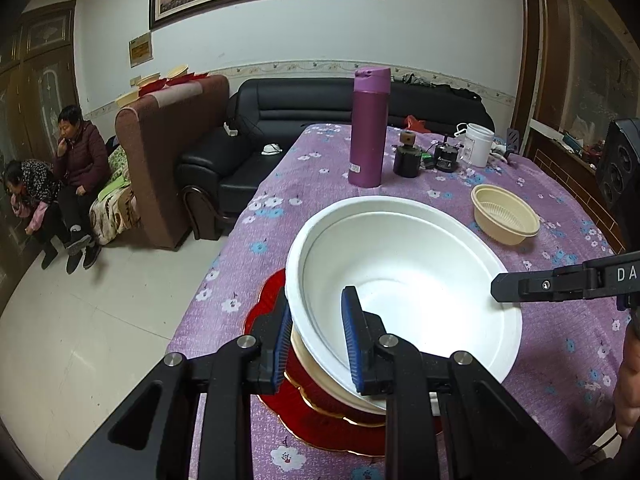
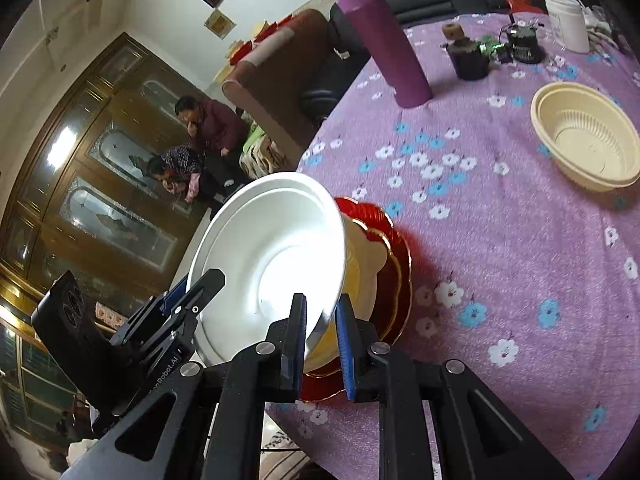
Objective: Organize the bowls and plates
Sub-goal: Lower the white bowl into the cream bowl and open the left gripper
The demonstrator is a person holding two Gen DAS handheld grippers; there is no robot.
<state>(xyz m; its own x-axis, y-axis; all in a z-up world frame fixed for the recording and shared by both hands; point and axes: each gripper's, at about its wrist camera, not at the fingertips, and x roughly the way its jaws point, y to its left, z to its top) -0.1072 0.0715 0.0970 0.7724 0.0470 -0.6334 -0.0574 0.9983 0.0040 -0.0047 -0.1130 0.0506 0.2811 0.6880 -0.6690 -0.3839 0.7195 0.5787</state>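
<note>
The white bowl (image 1: 404, 280) sits tilted on a stack at the worktop's (image 1: 560, 340) near left edge: under it a cream bowl (image 2: 360, 268), then red plates (image 2: 396, 264) with gilt rims. Its mouth tips toward the left. The left hand-held gripper (image 1: 316, 340) straddles the near rim, one blue pad (image 1: 352, 340) inside the bowl and the other outside, jaws clamped on the wall. The right hand-held gripper (image 2: 322, 344) straddles the rim on the opposite side, and appears closed on the rim too, though a small gap may remain. Both tools thus hold the same bowl from opposing sides, neither clearly nearer.

A second cream bowl (image 1: 505, 214) stands alone, upright, well apart toward the far right, on the right gripper's side. Judging by the task, it is the likely next piece for the stack.

Beyond stand a purple flask (image 1: 369, 126), a dark jar (image 1: 407, 156) and a white tub (image 1: 478, 144). The stack's lower pieces are mostly hidden by the white bowl and the gripper frames, so how many plates lie there cannot be told.
</note>
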